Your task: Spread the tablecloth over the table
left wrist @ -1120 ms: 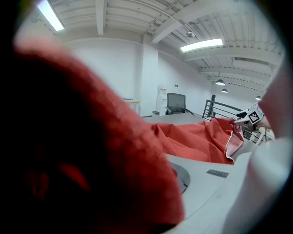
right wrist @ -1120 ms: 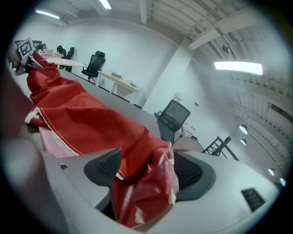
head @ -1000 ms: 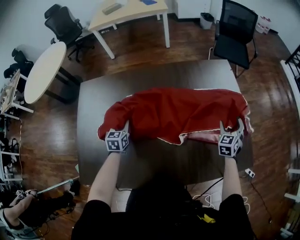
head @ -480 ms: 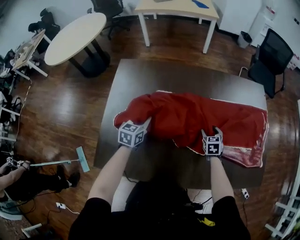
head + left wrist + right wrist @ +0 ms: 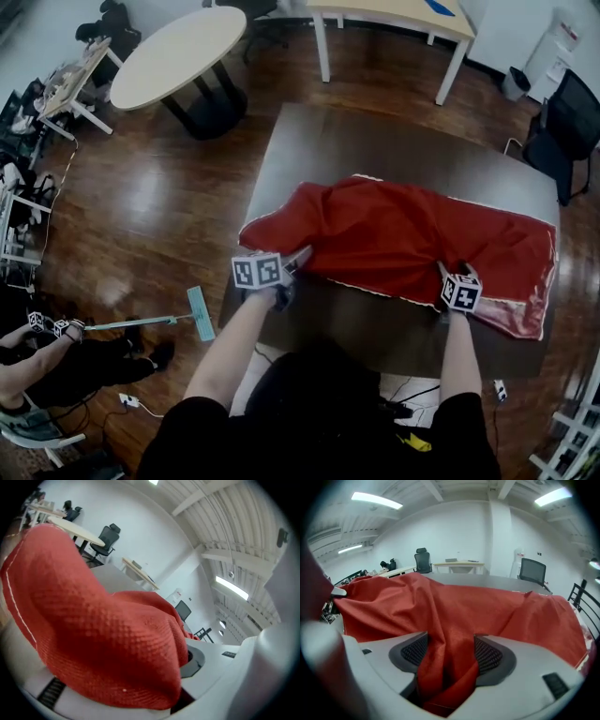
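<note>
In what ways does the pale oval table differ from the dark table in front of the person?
The pale oval table has a rounded light top; the dark table is rectangular and dark brown. The oval one is bare; the dark one carries a rumpled red tablecloth. Both stand on the wooden floor.

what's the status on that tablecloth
Left gripper, right gripper: jaws just opening, tablecloth between each. Tablecloth rumpled, covering part of table. Nothing blocking.

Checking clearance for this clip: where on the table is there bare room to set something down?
Bare: the far part of the table, beyond the cloth, and a narrow near strip along the cloth's hem. Crowded: the right end, where cloth reaches the table's edge.
</note>
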### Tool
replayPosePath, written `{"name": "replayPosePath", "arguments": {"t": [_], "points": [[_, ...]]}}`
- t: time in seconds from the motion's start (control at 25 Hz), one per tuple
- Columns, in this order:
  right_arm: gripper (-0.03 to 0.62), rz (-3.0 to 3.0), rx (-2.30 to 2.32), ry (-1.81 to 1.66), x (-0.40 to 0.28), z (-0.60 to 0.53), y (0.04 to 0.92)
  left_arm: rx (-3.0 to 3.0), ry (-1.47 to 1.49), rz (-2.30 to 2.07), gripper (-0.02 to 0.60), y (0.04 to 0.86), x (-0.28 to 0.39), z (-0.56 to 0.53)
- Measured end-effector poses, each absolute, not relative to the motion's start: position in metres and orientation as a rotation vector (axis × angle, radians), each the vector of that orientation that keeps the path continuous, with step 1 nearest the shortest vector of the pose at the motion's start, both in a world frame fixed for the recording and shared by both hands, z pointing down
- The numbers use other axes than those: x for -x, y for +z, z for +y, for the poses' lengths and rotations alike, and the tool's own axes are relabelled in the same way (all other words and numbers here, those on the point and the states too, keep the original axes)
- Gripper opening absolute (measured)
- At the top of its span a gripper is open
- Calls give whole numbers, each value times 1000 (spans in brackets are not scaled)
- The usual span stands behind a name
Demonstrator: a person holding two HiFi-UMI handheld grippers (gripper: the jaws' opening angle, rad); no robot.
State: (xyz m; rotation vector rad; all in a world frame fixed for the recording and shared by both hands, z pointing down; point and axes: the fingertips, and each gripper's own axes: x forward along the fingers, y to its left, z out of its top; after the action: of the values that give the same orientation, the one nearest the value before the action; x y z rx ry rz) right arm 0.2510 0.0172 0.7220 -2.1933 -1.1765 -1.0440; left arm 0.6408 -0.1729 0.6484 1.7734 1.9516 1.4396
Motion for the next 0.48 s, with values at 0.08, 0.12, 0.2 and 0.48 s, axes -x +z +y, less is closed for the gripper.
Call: {"name": "replayPosePath", "arguments": {"t": [0.08, 0.12, 0.2, 0.48], "points": [[324, -1196, 2191, -1035, -252, 12, 721, -1752, 1458, 1834, 218, 654, -644, -185], [324, -1215, 2191, -1023, -251, 11, 720, -1748, 1470, 1787, 219, 658, -644, -192], [323, -1258, 2189, -1001, -252, 11, 715, -1758, 1508, 1713, 242, 669, -644, -205], [324, -1379, 2225, -932, -267, -3, 680, -1860, 1545, 1482, 324, 673, -675, -226]]}}
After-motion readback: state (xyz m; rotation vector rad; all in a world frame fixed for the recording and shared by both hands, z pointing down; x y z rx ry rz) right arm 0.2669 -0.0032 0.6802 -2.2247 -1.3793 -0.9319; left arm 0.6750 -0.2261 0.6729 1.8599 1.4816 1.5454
